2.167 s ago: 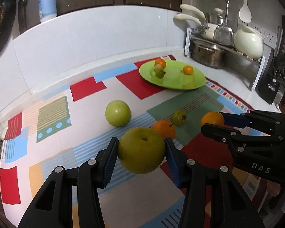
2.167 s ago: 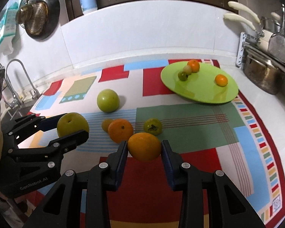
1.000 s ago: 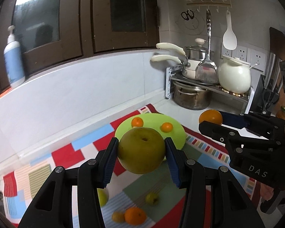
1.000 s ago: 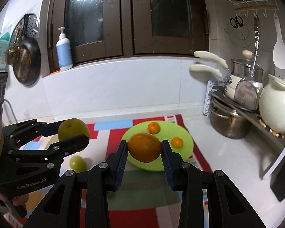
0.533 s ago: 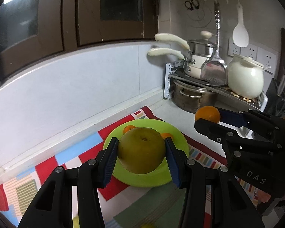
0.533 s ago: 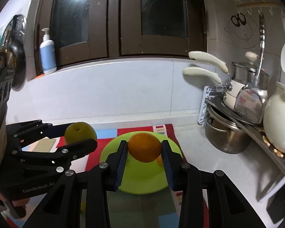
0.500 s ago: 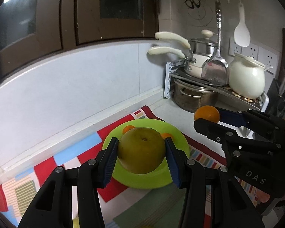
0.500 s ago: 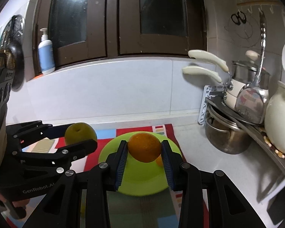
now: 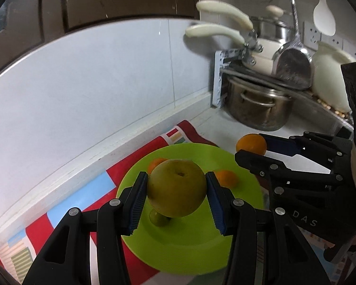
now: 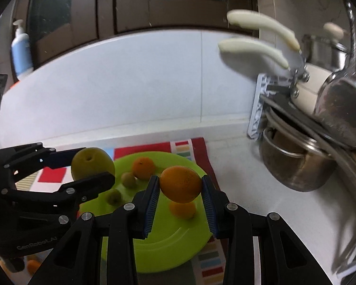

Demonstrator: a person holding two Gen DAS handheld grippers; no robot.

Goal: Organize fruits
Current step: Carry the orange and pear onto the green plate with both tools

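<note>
My left gripper point(image 9: 176, 191) is shut on a large yellow-green pear point(image 9: 176, 187) and holds it above the green plate point(image 9: 192, 244). My right gripper point(image 10: 180, 190) is shut on an orange point(image 10: 180, 184), also above the green plate point(image 10: 168, 249). On the plate lie small oranges point(image 10: 143, 167) point(image 10: 182, 210) and small green fruits point(image 10: 128, 179) point(image 10: 113, 197). Each gripper shows in the other's view: the right gripper point(image 9: 250, 147) on the right, the left gripper point(image 10: 92, 166) on the left.
The plate sits on a colourful patterned mat point(image 9: 42, 223) near the white backsplash point(image 9: 95, 83). A steel pot point(image 9: 258, 109) and a rack with pans stand at the right. A small orange point(image 10: 33, 266) lies on the mat at lower left.
Both grippers have carried their fruit forward and down towards the plate, which now looks larger and lies right beneath them. Both stay shut on their fruit.
</note>
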